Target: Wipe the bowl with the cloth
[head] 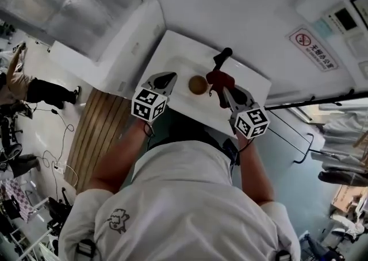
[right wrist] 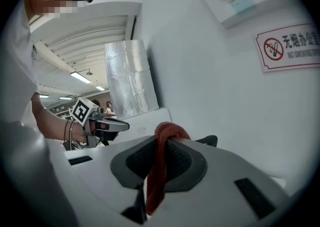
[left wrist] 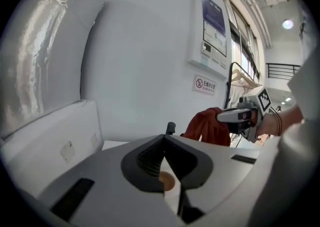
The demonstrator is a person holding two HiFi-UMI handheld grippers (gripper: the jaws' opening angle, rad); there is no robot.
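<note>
A small brown bowl (head: 198, 84) sits in the white sink (head: 253, 84), between my two grippers. My left gripper (head: 171, 76) hangs just left of the bowl, shut with nothing between its fingers. In the left gripper view the jaws (left wrist: 165, 141) meet tip to tip, and the bowl (left wrist: 166, 181) shows below them. My right gripper (head: 225, 90) is shut on the red cloth (head: 221, 80), right of the bowl. In the right gripper view the cloth (right wrist: 161, 166) is bunched and hangs down between the pads. The left gripper view shows the cloth (left wrist: 210, 127) dangling from the right gripper (left wrist: 235, 116).
A black faucet (head: 222, 57) stands at the back of the sink, behind the cloth. A white cabinet (head: 123, 47) adjoins the sink on the left, with wooden floor slats (head: 98, 127) beside it. A no-smoking sign (head: 313, 48) hangs on the wall. A person (head: 23, 84) stands far left.
</note>
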